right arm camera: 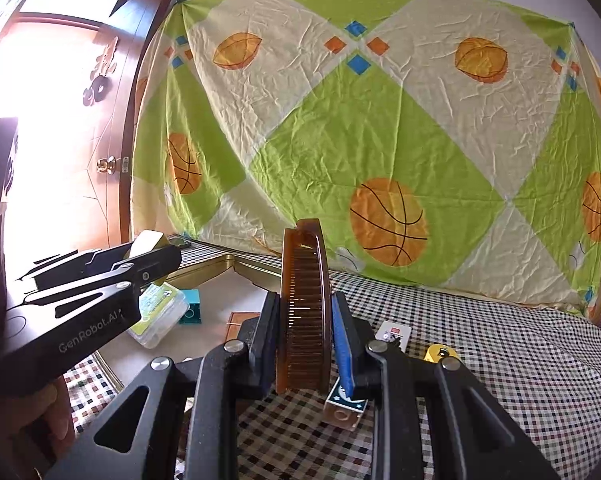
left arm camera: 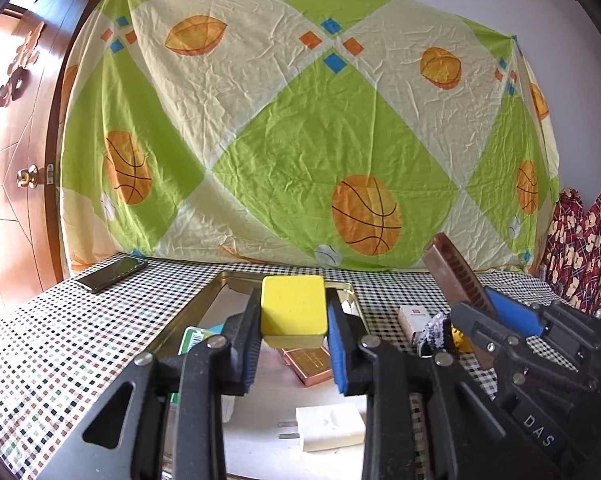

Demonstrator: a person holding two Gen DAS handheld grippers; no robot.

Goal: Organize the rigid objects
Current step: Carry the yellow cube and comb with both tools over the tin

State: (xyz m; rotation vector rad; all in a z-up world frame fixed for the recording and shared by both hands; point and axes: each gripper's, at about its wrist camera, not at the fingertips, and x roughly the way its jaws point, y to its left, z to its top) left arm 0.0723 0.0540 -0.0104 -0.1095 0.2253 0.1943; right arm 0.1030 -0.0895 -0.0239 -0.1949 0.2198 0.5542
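Note:
My left gripper (left arm camera: 293, 320) is shut on a yellow rectangular block (left arm camera: 293, 310) and holds it above a gold metal tray (left arm camera: 204, 300). The tray holds a white plug adapter (left arm camera: 329, 428), a copper box (left arm camera: 310, 364), a green-labelled clear box (right arm camera: 160, 314) and a teal cube (right arm camera: 190, 306). My right gripper (right arm camera: 305, 312) is shut on a brown comb (right arm camera: 304, 304), held upright to the right of the tray; it also shows in the left wrist view (left arm camera: 454, 276).
On the checked tablecloth (right arm camera: 480, 352) lie a phone (left arm camera: 110, 274) at far left, a white card box (left arm camera: 414, 318), a yellow item (right arm camera: 440, 352) and a small starred box (right arm camera: 344, 404). A patterned sheet (left arm camera: 300, 120) hangs behind. A wooden door (left arm camera: 16, 140) stands left.

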